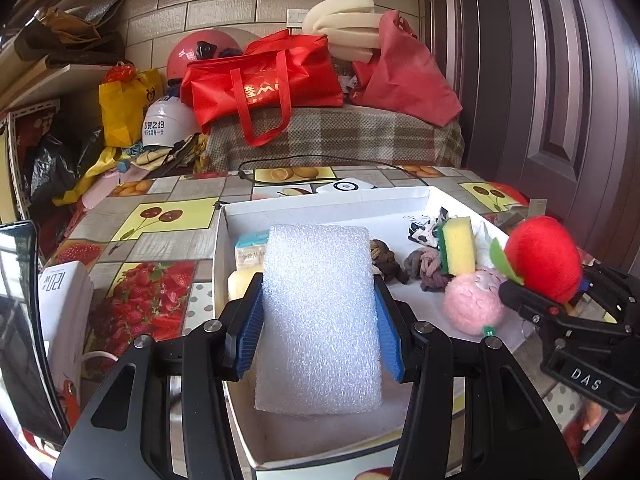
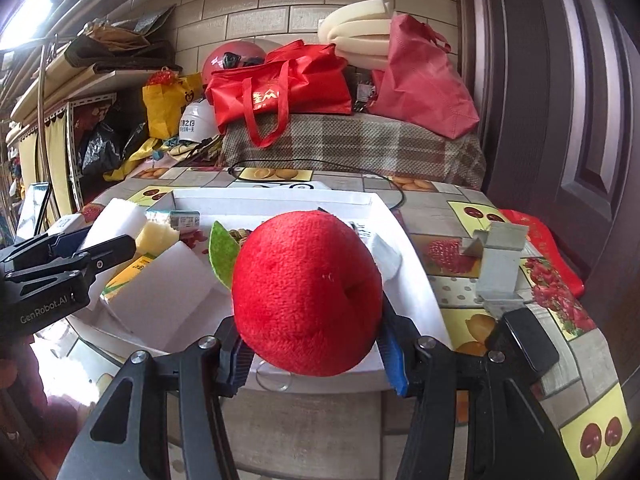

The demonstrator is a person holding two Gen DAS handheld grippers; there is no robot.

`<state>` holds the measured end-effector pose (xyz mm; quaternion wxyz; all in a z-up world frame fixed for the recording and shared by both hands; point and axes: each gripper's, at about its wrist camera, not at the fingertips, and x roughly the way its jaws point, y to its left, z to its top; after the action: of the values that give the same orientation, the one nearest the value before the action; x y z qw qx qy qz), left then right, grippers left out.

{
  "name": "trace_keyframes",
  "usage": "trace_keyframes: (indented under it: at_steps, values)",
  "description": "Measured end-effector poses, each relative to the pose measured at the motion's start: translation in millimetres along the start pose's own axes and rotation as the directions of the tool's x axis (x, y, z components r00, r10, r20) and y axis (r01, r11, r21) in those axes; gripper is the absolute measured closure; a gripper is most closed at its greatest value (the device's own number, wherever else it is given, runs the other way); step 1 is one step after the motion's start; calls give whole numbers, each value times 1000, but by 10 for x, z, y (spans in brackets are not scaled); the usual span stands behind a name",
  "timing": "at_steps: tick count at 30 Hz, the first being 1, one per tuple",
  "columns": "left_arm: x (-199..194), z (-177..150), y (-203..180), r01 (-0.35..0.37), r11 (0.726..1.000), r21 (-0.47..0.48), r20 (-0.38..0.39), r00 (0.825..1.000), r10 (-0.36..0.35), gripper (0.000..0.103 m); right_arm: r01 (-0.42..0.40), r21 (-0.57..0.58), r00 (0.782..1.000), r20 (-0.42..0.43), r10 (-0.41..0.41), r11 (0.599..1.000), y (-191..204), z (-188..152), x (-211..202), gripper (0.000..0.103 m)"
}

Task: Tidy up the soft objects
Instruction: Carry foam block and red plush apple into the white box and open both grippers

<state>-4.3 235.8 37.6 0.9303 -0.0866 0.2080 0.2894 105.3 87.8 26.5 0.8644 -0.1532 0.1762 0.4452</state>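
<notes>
Left claw (image 1: 320,320): blue ribbed pads pressed on both long sides of a white bubbly foam block (image 1: 320,312), gripping it. Block is upright, held above the left half of a shallow white cardboard tray (image 1: 328,204).

Right claw (image 2: 314,344): closed on a red plush apple with a green felt leaf (image 2: 306,292), pads against its lower flanks. In the left wrist view the same apple (image 1: 544,264) sits in the right claw (image 1: 552,300) over the tray's right edge.

Tray rests on a table with a fruit-print cloth (image 1: 160,236), near the table's front edge.

Tray contents, right half: yellow sponge with green scouring layer (image 1: 460,250), upright; pink fuzzy ball (image 1: 474,304) just in front of it; grey-pink knotted rope piece (image 1: 426,268) beside a dark brown knotted rope piece (image 1: 386,264); black-and-white patterned cloth scrap (image 1: 424,232) toward the far wall.

Left half, behind the foam block: pale blue tissue packet (image 1: 250,246), partly hidden.
</notes>
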Motion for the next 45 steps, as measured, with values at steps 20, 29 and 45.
trace_keyframes:
  at_steps: [20,29,45]
  values:
    - [348,126,-121,-85,994,63,-43,995,88,53,52,47,998,-27,-51,998,-23,255,475,49]
    - [343,142,-82,-72,996,53,-37,997,74,53,56,36,998,-5,-56,998,-1,276,456,49]
    - [164,139,-180,-55,995,81,60,997,50,53,86,-11,992,97,-85,996,96,270,300,49]
